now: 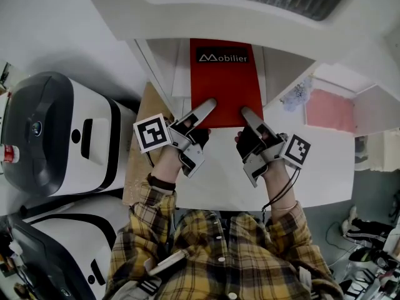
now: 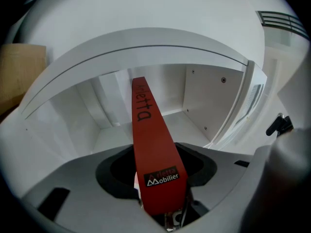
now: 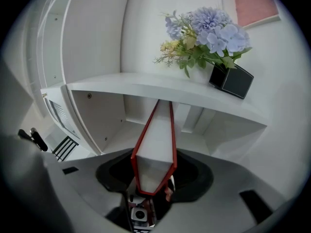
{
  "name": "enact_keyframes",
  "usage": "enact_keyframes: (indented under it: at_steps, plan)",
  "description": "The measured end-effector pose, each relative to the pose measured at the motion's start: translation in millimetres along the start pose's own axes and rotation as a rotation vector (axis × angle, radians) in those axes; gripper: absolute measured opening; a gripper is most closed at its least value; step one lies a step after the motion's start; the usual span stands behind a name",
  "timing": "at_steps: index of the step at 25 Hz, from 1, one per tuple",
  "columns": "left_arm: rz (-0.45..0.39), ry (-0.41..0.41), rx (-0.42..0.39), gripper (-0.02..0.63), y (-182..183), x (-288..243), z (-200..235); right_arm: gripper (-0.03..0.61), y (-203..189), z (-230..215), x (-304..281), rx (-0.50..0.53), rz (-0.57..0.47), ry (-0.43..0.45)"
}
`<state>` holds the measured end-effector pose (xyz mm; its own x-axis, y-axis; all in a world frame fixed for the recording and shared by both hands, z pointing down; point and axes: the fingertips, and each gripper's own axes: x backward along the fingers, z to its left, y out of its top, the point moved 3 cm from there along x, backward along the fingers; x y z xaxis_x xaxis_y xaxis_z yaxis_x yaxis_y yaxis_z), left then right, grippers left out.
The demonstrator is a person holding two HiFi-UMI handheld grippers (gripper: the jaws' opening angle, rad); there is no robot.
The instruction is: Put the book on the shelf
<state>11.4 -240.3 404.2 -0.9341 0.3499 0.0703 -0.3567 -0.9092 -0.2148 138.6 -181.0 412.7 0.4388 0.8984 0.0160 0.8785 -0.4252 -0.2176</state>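
1. My left tongs (image 1: 209,105) are clenched on the red rectangular book (image 1: 226,86) at its near left corner, on the spine side. One jaw lies on the top cover and the other goes under the book.
2. My right tongs (image 1: 246,112) grasp the same book at its near right corner, where white page edges show between the red covers.
3. The book lies flat, cover up. A black label reading "Mobilier" shows on the cover just before the shelf's top board hides the rest, and the spine has the same label close to my left tongs.
4. Its far part reaches into the white shelf compartment (image 2: 209,101). Its near edge sticks out at the far edge of the white worktop (image 1: 219,180).
5. I cannot tell whether the book rests on the compartment floor or hangs clear of it.
6. A bunch of pale blue and lilac flowers (image 3: 209,30) in a black square pot (image 3: 232,81) stands just outside the compartment's right wall. A pink panel (image 1: 331,110) is near it.
7. A brown wooden board (image 1: 136,167) runs along the worktop's left edge. Beyond it sits a white and black rounded machine (image 1: 56,136).
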Motion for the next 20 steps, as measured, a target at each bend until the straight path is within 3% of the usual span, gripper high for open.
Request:
enact_keyframes:
  at_steps: [9,20]
  plan:
    - [-0.004,-0.022,0.006,0.264,1.0,7.2,-1.6,0.210,0.5,4.6,-1.1,-0.023,-0.005,0.032]
    - [-0.008,-0.012,-0.009,0.264,3.2,7.9,-0.8,0.227,-40.9,11.6,-5.9,-0.036,0.127,0.094]
